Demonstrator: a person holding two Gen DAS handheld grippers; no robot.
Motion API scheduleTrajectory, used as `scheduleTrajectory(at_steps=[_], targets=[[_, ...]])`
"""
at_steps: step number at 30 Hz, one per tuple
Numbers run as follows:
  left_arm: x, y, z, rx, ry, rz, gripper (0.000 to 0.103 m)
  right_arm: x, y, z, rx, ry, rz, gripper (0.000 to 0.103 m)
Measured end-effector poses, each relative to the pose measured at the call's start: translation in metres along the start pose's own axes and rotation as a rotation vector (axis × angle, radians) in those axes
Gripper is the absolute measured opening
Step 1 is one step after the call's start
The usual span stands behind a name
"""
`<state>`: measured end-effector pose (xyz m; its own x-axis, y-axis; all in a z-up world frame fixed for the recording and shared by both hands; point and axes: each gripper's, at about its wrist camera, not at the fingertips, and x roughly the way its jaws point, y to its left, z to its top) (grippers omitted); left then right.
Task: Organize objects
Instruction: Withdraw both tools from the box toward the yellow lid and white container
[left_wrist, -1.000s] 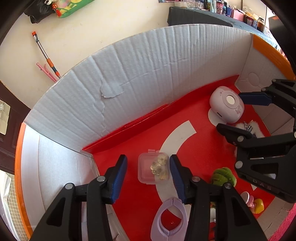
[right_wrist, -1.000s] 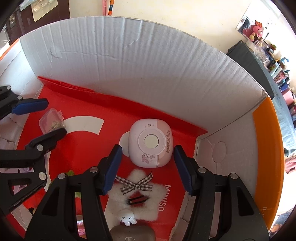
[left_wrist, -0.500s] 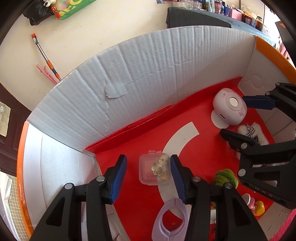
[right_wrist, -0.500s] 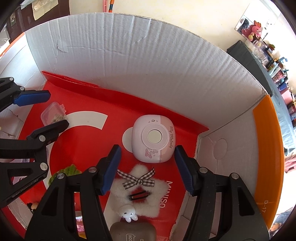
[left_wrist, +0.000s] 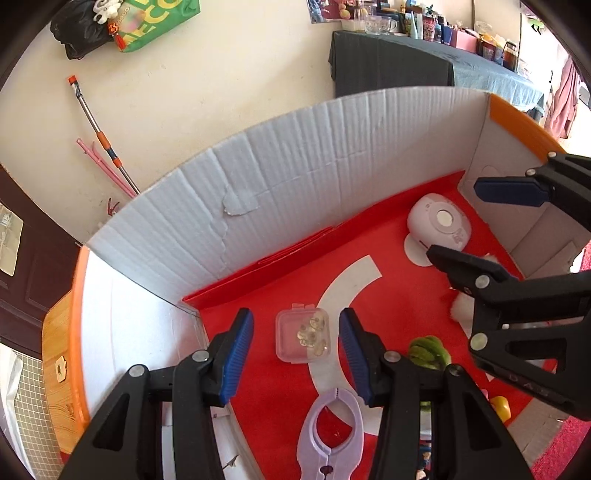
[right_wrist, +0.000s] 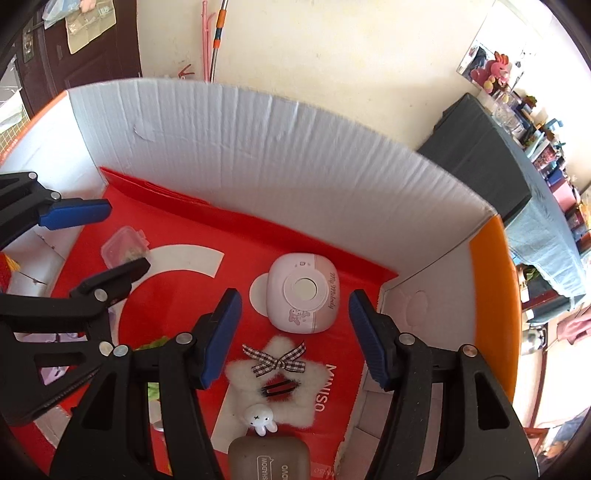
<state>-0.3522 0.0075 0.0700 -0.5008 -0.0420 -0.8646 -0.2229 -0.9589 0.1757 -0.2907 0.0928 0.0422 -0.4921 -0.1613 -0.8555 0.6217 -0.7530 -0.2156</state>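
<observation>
Both claws hover spread and empty over the box floor. Left claw (left_wrist: 296, 352) frames one clear lidded case (left_wrist: 303, 338) of small pieces near the left wall: light, stiff, slick; take it across its flat sides. Right claw (right_wrist: 293, 338) faces one pink rounded device (right_wrist: 302, 293) near the far right corner: smooth, heavier; grip its flanks. One fluffy star clip (right_wrist: 275, 380) nearby, soft.

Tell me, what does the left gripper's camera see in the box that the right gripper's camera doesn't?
Only the left view shows the lilac plastic clip and a yellow toy. Only the right view shows the bow on the white fluffy star, the little white rabbit figure and a brown case. Both show the clear lidded tub, the pink round gadget, the green item and the box's white cardboard wall.
</observation>
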Motion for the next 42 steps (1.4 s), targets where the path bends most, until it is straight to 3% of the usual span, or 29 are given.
scheduleTrajectory(at_steps=[10,15,19,30,37,42], targets=[[-0.041,0.023,-0.009,-0.049,-0.088,-0.046,0.053,-0.027,-0.029,0.015,0.008,-0.096,-0.001,0.065],[-0.057,0.004,-0.021,-0.062,-0.134,-0.067,0.055,-0.049,-0.045,0.014,0.03,-0.171,0.023,0.07],[-0.078,-0.013,-0.048,-0.101,-0.164,-0.103,0.056,-0.069,-0.053,0.006,0.057,-0.221,0.056,0.071],[-0.126,-0.028,-0.085,-0.148,-0.29,-0.209,0.068,-0.127,-0.047,-0.04,0.115,-0.359,0.112,0.078],[-0.148,-0.034,-0.115,-0.157,-0.375,-0.196,0.075,-0.145,-0.046,-0.067,0.123,-0.425,0.131,0.087],[-0.152,-0.031,-0.139,-0.208,-0.407,-0.178,0.078,-0.147,-0.042,-0.088,0.154,-0.449,0.148,0.087]])
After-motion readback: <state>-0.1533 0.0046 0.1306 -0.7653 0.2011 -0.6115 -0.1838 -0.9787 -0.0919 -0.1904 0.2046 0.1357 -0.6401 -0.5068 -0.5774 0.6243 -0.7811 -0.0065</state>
